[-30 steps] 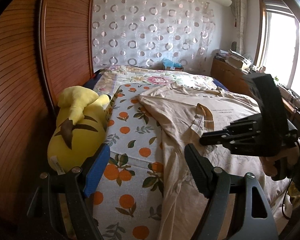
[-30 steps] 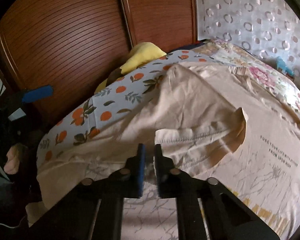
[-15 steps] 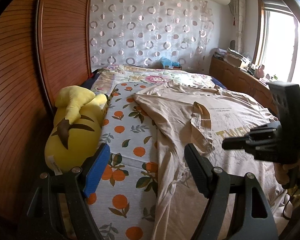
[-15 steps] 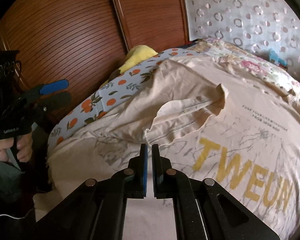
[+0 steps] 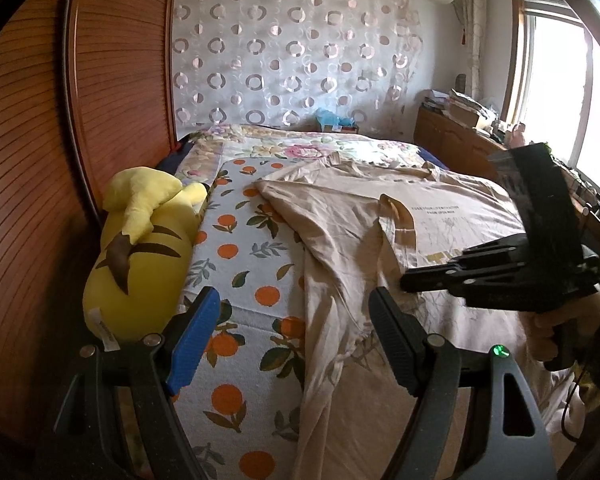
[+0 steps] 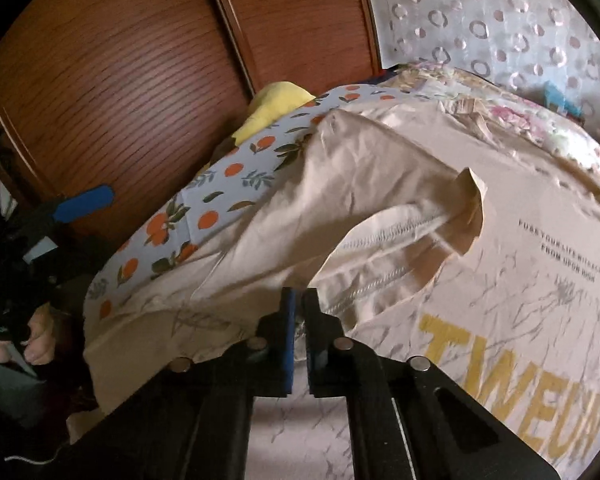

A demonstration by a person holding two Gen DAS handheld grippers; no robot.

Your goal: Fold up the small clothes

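Observation:
A beige T-shirt [image 5: 440, 216] with yellow lettering lies spread on the bed, its left sleeve [image 6: 400, 232] folded inward over the chest; it also fills the right wrist view [image 6: 520, 280]. My left gripper [image 5: 292, 324] is open and empty above the shirt's near left edge. My right gripper [image 6: 299, 300] has its jaws nearly together, just above the shirt below the folded sleeve; no cloth shows between them. It also shows in the left wrist view [image 5: 408, 280], held from the right.
A yellow plush toy [image 5: 140, 256] lies along the bed's left side against a wooden slatted wardrobe [image 5: 40, 160]. An orange-print sheet [image 5: 240, 264] lies under the shirt. A cluttered wooden cabinet [image 5: 456, 140] stands by the window at the right.
My right gripper has moved back left and down toward the shirt's folded sleeve after drawing away. The left gripper has stayed open and nearly still.

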